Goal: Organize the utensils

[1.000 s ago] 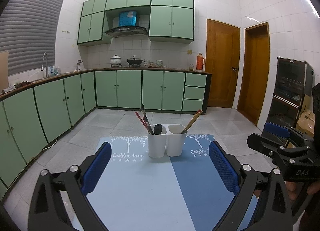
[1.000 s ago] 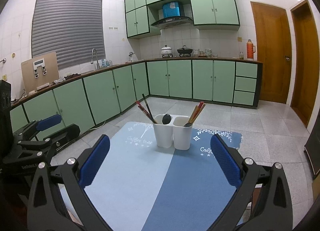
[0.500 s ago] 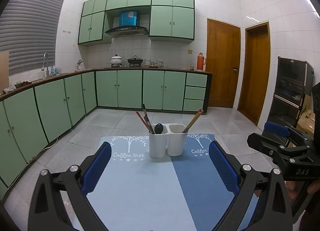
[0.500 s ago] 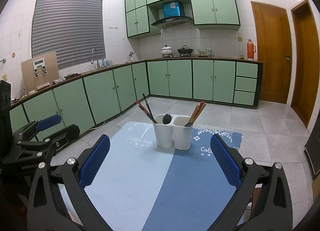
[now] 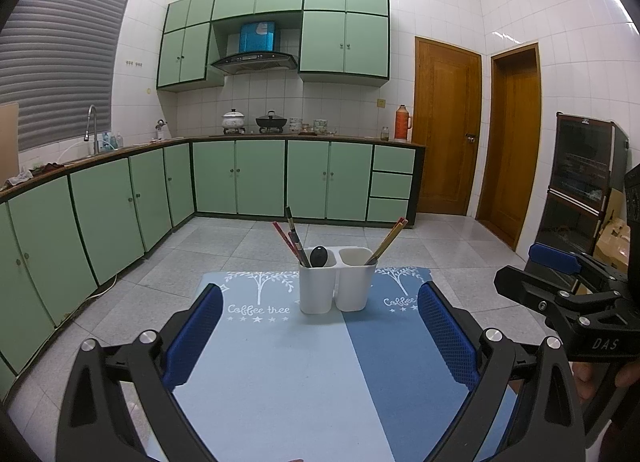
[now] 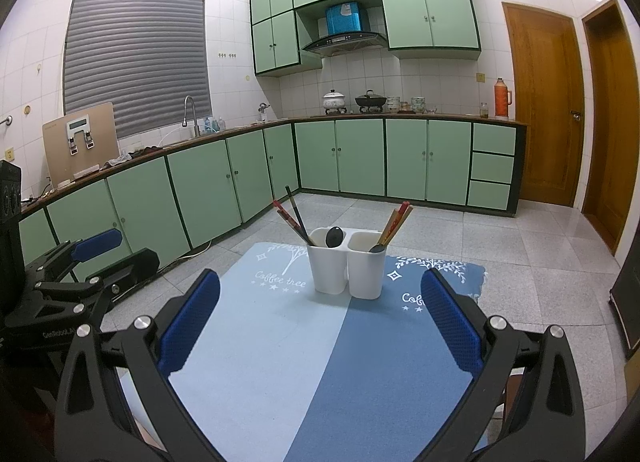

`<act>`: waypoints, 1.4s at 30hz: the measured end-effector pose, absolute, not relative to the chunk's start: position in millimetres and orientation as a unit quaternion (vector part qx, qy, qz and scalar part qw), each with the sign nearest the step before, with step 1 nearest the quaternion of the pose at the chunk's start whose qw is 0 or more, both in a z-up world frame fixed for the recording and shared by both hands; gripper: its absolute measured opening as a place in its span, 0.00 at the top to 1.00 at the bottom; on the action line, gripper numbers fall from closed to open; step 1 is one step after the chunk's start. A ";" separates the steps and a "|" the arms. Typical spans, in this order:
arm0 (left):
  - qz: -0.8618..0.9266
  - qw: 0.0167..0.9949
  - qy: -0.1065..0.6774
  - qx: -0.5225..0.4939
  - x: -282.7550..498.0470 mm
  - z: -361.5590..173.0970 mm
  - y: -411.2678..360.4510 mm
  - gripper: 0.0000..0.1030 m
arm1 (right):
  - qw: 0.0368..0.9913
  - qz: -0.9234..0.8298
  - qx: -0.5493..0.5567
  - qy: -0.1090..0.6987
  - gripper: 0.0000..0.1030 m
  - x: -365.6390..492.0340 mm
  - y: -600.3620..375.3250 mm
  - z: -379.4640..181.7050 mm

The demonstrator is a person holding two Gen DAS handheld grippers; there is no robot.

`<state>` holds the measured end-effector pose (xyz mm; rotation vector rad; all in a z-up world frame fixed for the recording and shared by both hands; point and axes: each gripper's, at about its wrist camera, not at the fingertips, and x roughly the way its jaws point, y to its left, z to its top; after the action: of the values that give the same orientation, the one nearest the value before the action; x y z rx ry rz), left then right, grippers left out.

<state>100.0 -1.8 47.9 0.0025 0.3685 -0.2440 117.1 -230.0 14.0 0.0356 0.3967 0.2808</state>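
A white two-cup holder [image 6: 347,266] stands on the far half of the blue mat [image 6: 304,362]. Its left cup holds dark and red chopsticks [image 6: 294,217] plus a black spoon [image 6: 334,237]; its right cup holds pale chopsticks [image 6: 396,223] and what may be a spoon bowl at the rim, too small to tell. No utensil lies loose on the mat. Nearer than the holder, the left gripper [image 5: 320,338] and right gripper [image 6: 320,326] both hover spread wide and empty. Any reach into the cups should come from above, gripping one stem, lest the light holder tip.
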 end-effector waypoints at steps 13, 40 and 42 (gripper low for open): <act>-0.121 0.975 0.184 0.003 99.4 47.0 -0.7 0.07 | 0.970 0.139 0.018 0.197 0.05 117.3 -230.2 14.5; -0.120 0.975 0.188 -0.002 101.4 41.5 5.5 0.07 | 0.970 0.134 0.018 0.201 0.05 120.8 -231.1 1.9; -0.119 0.975 0.188 -0.001 102.1 41.9 3.7 0.07 | 0.970 0.135 0.018 0.201 0.05 120.9 -231.1 2.0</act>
<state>102.1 3.7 41.9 -0.0024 0.3796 -0.2406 120.9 -231.1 2.0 0.0364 0.4059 0.2718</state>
